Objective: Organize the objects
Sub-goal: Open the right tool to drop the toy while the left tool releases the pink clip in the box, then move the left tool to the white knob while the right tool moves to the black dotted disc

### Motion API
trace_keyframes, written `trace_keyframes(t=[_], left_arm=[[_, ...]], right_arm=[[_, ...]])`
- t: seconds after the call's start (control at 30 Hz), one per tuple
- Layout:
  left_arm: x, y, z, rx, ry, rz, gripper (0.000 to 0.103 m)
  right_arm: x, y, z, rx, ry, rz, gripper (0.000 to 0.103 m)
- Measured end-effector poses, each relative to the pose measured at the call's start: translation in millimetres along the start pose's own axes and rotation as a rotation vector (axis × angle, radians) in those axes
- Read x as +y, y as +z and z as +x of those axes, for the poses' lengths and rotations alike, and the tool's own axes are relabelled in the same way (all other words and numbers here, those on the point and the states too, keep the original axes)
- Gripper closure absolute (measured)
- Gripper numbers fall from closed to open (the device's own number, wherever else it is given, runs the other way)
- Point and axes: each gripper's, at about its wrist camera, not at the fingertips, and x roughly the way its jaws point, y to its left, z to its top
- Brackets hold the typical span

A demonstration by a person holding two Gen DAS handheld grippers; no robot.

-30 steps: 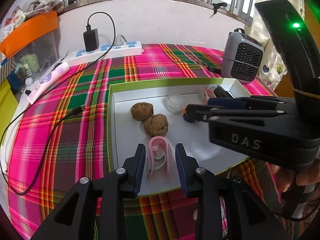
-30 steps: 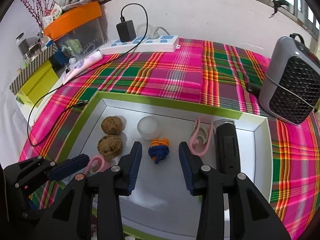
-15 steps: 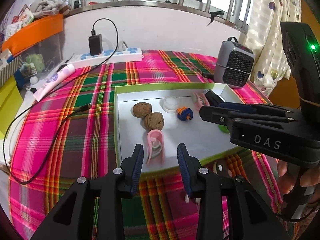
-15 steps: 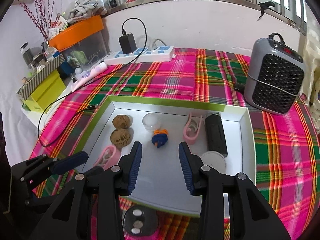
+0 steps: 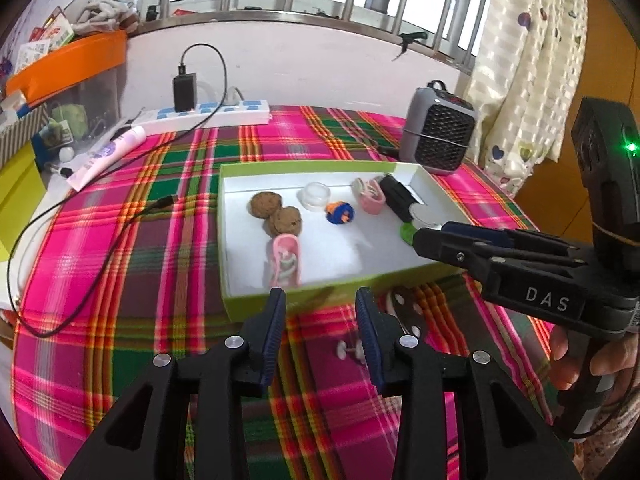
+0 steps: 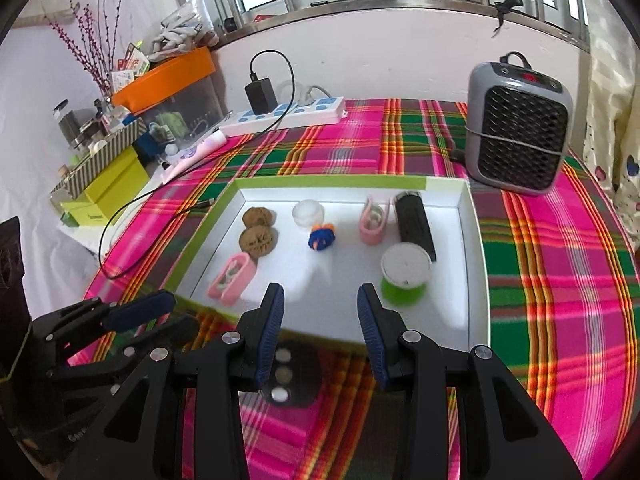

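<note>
Plaid cloth covered the worktop (image 6: 560, 280), and on it sat my green-edged white tray (image 6: 476, 280) holding two walnuts (image 6: 258, 236), two pink clips (image 5: 285, 261), a blue-and-orange toy (image 6: 321, 238), a black remote (image 6: 414, 226) and a green-based spool (image 6: 405, 272). My left gripper (image 5: 320, 312) had just been opening, its jaws apart with nothing between them. My right gripper (image 6: 320, 312) also stood apart and empty at the tray's near edge.

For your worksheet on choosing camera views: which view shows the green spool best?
The right wrist view: the green spool shows whole in the box. In the left wrist view the right gripper hides most of it.
</note>
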Motion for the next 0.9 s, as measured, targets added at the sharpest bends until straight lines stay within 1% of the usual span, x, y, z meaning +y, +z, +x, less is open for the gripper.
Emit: trace_keyframes(t=[0.27,0.37,0.63,0.67,0.77,0.83,0.9], left_arm=[[-11.1,-11.4,4.5,0.032,-0.062,0.02,0.061],[-14.0,-15.7,8.7,0.051,-0.076,0.019,0.06],[-18.8,-23.9,22.3,0.097,-0.072,0.028,0.06],[-18.0,-24.3,22.7,0.095,-0.062,0.02,0.06],[-15.1,-23.9,24.9,0.094,-0.065,0.006,0.06],[-14.6,-23.9,28.1,0.104,-0.052,0.007,0.06],[-12.9,-24.9,28.2,0.098,-0.038,0.002,0.06]], right_arm=[[-3.8,-13.6,-10.6,-0.009,-0.006,0.01,0.063],[-4.1,-16.5,-13.8,-0.016,-0.013,0.005,0.063],[-7.4,-24.1,-15.8,-0.013,-0.002,0.017,0.063],[-8.2,-24.6,-15.7,-0.012,-0.001,0.021,0.063],[-9.2,-25.8,-16.4,-0.012,-0.002,0.023,0.063],[-9.4,-26.4,-16.1,-0.009,-0.002,0.025,0.063],[-9.2,-27.7,-15.8,-0.006,0.002,0.027,0.063]])
